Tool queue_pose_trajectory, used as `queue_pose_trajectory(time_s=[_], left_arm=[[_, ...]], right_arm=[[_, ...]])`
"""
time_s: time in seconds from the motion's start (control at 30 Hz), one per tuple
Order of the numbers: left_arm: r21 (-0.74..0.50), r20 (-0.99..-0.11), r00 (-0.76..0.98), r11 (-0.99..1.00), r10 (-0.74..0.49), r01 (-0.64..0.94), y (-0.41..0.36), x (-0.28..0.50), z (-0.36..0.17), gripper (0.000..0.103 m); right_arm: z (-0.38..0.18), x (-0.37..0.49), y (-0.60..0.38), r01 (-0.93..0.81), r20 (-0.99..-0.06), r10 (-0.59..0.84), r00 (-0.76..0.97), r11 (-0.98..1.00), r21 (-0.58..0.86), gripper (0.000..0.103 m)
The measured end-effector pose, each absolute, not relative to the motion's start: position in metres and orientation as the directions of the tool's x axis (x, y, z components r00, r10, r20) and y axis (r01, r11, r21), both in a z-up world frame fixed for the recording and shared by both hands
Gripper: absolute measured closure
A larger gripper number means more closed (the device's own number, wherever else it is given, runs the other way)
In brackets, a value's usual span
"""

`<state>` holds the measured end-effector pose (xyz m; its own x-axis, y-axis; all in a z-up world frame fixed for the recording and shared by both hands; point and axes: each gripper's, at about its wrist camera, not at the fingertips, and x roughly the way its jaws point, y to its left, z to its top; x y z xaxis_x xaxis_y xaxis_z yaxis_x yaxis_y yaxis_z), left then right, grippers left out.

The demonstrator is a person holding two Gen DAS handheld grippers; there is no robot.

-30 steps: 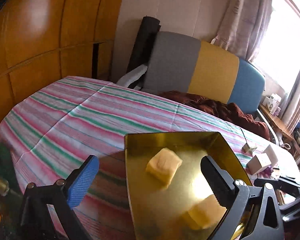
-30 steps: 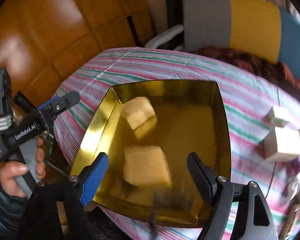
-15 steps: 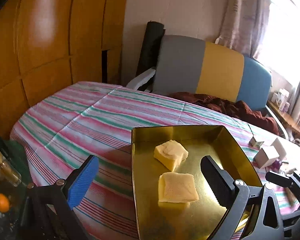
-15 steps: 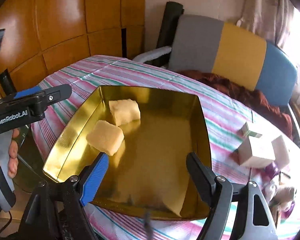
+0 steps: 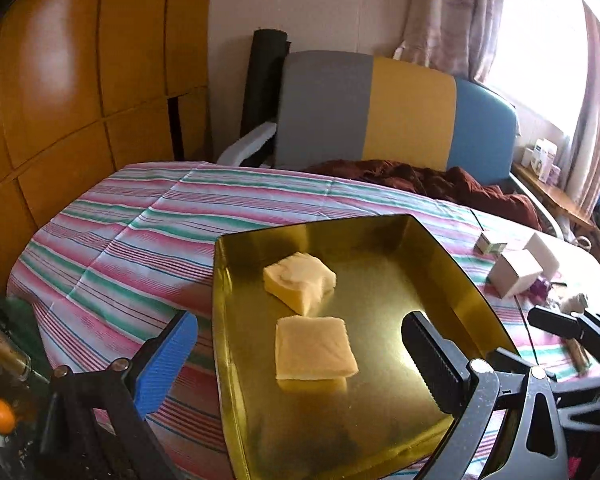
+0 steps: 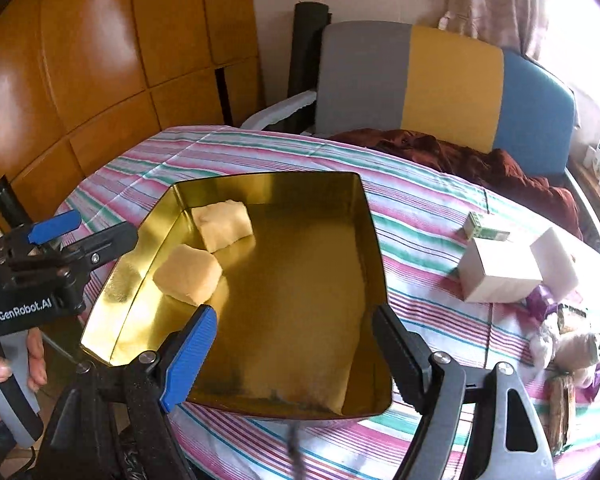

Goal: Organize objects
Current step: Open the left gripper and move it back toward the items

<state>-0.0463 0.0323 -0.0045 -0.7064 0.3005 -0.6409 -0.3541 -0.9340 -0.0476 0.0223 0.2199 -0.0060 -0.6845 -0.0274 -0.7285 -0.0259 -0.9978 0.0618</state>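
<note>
Sitting on the striped desk [image 6: 412, 216] is a gold tin tray [image 6: 370, 240], and two pale yellow blocks are seen inside it: one [image 6: 223, 225] near the far left corner, the other [image 6: 188, 274] just beside it, closer to the camera. The right claw [image 6: 292, 346] is held wide apart over the tray's near edge, gripping nothing. The left claw [image 5: 300, 354] is spread open too, empty. White boxes [image 6: 498, 274] are parked off to the tray's right.
</note>
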Motion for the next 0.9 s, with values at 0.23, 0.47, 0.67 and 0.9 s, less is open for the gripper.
queue_pose_trajectory(time_s=[0.23, 0.47, 0.67, 0.9], left_arm=[[-0.010, -0.652, -0.694, -0.918, 0.306, -0.396, 0.048, -0.041, -0.007, 0.001], [-0.015, -0.660, -0.659, -0.882, 0.362, -0.470, 0.067, -0.037, -0.006, 0.001], [0.024, -0.655, -0.631, -0.823, 0.415, -0.567, 0.096, -0.031, 0.000, 0.001], [0.073, -0.655, -0.560, -0.696, 0.507, -0.715, 0.147, -0.023, 0.007, 0.001]], right_arm=[[-0.010, 0.026, 0.245, -0.072, -0.732, -0.018, -0.681, -0.993, 0.091, 0.022], [-0.003, 0.033, 0.297, -0.184, -0.722, 0.041, -0.691, -0.976, 0.121, 0.022], [0.008, 0.046, 0.361, -0.307, -0.712, 0.166, -0.683, -0.949, 0.074, 0.022], [0.019, 0.069, 0.456, -0.487, -0.691, 0.318, -0.649, -0.871, 0.056, 0.022]])
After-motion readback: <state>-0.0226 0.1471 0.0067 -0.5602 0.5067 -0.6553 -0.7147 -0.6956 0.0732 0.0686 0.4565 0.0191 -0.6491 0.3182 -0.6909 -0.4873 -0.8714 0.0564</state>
